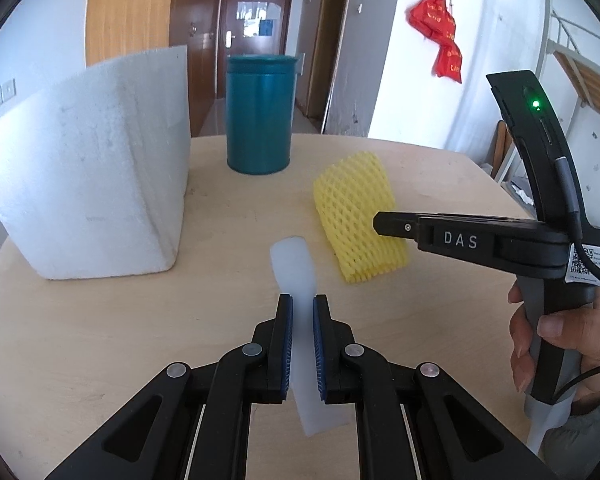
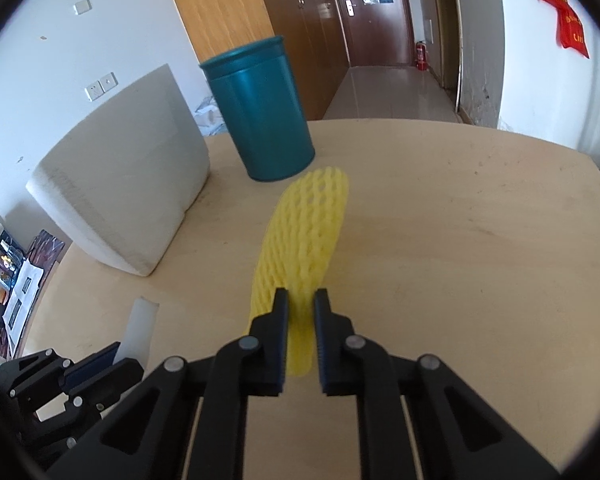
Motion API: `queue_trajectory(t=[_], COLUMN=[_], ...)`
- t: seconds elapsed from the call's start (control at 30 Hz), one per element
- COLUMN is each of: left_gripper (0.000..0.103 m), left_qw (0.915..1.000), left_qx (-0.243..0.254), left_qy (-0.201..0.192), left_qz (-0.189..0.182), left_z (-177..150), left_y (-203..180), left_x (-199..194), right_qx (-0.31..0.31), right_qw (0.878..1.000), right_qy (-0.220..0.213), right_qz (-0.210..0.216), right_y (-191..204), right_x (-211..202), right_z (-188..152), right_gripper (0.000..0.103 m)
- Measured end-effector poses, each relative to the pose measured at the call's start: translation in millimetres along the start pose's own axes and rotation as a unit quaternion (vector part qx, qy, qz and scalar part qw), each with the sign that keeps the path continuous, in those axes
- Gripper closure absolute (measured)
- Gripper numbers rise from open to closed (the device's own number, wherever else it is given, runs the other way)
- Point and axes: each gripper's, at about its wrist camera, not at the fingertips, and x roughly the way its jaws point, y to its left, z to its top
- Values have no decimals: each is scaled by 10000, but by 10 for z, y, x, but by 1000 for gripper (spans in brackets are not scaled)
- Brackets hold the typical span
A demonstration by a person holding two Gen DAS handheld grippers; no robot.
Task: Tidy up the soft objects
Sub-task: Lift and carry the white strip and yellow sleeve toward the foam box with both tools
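Note:
My left gripper (image 1: 302, 306) is shut on a thin white foam strip (image 1: 294, 264) that sticks out forward over the wooden table (image 1: 100, 340). My right gripper (image 2: 301, 300) is shut on a yellow foam net sleeve (image 2: 304, 232), held edge-on above the table. The sleeve also shows in the left wrist view (image 1: 356, 216), with the right gripper (image 1: 384, 226) clamped on its right side. The white strip (image 2: 140, 328) and the left gripper (image 2: 72, 376) show at the lower left of the right wrist view.
A big white foam block (image 1: 92, 176) stands at the left of the round table. A teal cylindrical can (image 1: 260, 116) stands at the back, also in the right wrist view (image 2: 260, 116). The table edge curves close on the right.

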Motion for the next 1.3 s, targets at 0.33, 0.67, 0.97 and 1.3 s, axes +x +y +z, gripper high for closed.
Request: queue_trajectory(t=[0.33, 0.67, 0.97, 1.3], left_gripper=[92, 91, 91, 91], left_qw=[9998, 9994, 9986, 9966], left_qx=[64, 103, 98, 51], left_qy=[-187, -341, -524, -818], left_qz=[84, -11, -4, 101], left_z=[-66, -170, -312, -584], left_y=[-53, -150, -168, -111], left_x=[-296, -565, -852, -1373], right_qx=[-57, -38, -93, -255], right_qw=[9997, 9989, 9981, 9948], right_qy=[-223, -463, -605, -957], right_qz=[31, 9, 4, 234], right_y=[142, 215, 377, 704], right_x=[-356, -780, -1029, -1452], right_z=[-219, -457, -707, -1061], right_gripper=[88, 88, 88, 88])
